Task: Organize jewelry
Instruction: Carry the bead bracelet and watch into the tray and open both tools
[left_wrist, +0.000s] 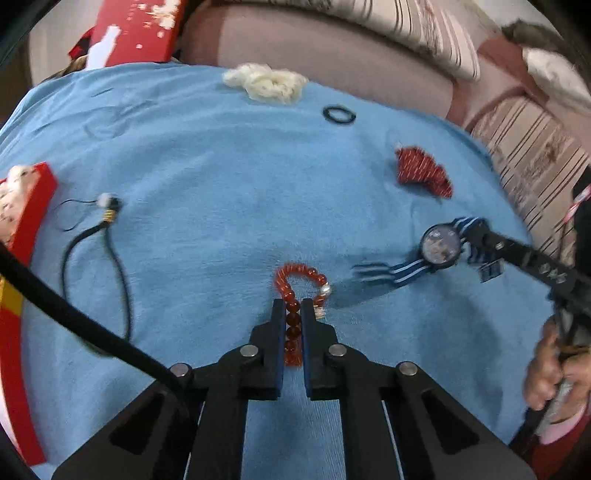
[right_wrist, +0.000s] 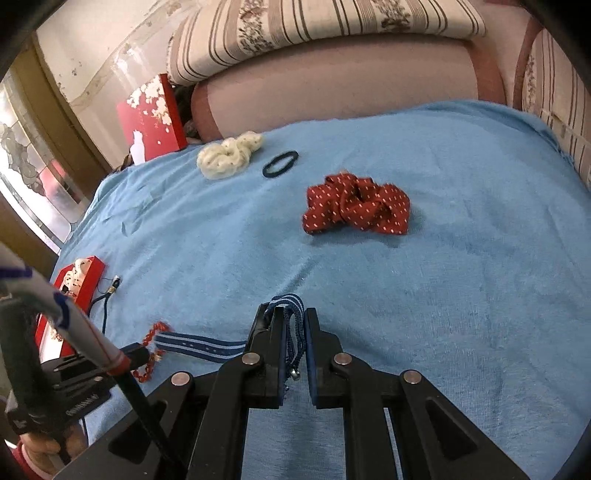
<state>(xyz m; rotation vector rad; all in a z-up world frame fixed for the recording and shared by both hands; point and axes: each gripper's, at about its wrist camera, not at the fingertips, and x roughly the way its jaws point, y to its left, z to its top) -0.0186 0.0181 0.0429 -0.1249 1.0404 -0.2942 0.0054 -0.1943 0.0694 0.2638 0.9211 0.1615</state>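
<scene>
Evidently both claws are already loaded over the blue cloth (right_wrist: 461, 258). Largest of the held pieces, the watch (left_wrist: 441, 246) sits at about three o'clock in the left view; the right claw (right_wrist: 294, 325) is pinched on its striped fabric strap, so the heavier face hangs free and will likely swing, while the strap, soft and floppy, gives the surer hold. Smaller, the red bead bracelet (left_wrist: 301, 278) lies at center, toward six o'clock; the left claw (left_wrist: 293, 310) is pressed together on its bead strand. Hard round beads on a limp string may roll or slip, so gripping across several beads seems safest.
</scene>
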